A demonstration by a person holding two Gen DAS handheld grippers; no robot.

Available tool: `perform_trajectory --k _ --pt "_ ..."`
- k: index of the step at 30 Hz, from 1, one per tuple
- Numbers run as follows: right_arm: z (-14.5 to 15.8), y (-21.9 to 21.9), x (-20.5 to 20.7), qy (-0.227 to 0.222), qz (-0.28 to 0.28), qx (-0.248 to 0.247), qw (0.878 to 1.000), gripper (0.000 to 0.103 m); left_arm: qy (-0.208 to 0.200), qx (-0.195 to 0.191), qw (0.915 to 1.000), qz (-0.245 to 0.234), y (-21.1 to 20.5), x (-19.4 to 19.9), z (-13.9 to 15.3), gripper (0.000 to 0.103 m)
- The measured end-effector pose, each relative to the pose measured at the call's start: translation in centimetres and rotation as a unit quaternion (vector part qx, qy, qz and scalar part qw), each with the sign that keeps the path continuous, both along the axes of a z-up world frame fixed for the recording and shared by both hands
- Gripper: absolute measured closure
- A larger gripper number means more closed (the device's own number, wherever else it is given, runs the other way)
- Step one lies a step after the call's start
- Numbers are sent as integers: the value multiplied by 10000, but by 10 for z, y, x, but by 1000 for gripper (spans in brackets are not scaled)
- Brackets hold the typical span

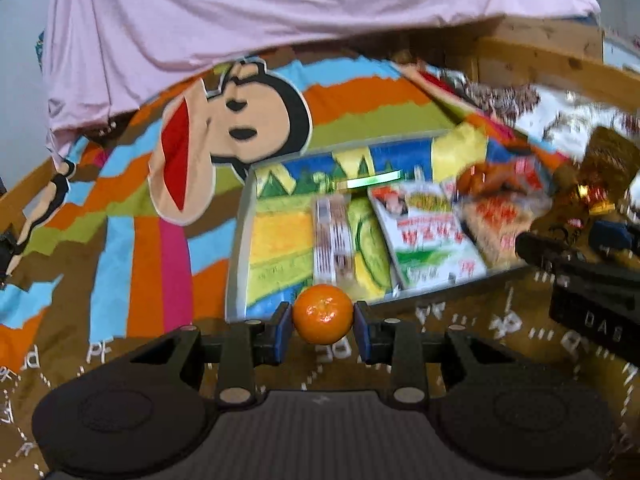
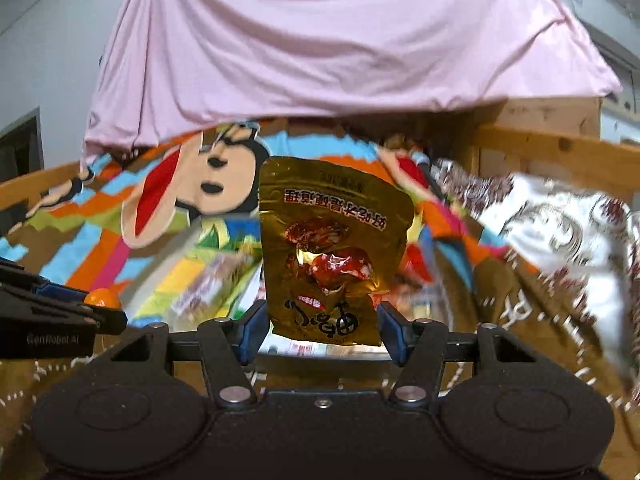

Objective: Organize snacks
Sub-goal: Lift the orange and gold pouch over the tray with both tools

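Left claw (image 1: 323,322) clamped on a small glossy orange (image 1: 323,314), just in front of the tray (image 1: 236,248). Right claw (image 2: 323,330) grips a crinkled gold snack pouch (image 2: 328,256), upright, blocking its view of the tray. Tray holds blurred packets (image 1: 430,232). Pink cloth (image 1: 280,12) hangs beyond; silver bag (image 2: 560,232) lies right of the tray.

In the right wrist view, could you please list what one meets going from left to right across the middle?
Left gripper holding the orange → gold snack pouch in the right gripper → silver patterned bag.
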State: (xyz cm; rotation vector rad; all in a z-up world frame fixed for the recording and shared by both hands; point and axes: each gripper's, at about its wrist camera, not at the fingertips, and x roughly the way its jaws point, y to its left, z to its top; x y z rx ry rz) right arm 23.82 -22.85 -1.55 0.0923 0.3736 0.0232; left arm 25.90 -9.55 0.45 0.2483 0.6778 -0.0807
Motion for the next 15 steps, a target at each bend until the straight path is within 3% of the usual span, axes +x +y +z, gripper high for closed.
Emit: perform_trajectory --k 6,10,15 --pt "14 -14 15 -332 -175 -11 9993 42 -432 -177 9989 -29 -16 21 26 67" --pt "11 -24 38 -59 -68 116 9999 42 -656 -328 9973 -31 -30 52 30 67" --pt "3 -26 65 472 262 277 9982 42 -591 -458 9972 -4 -43 90 19 67"
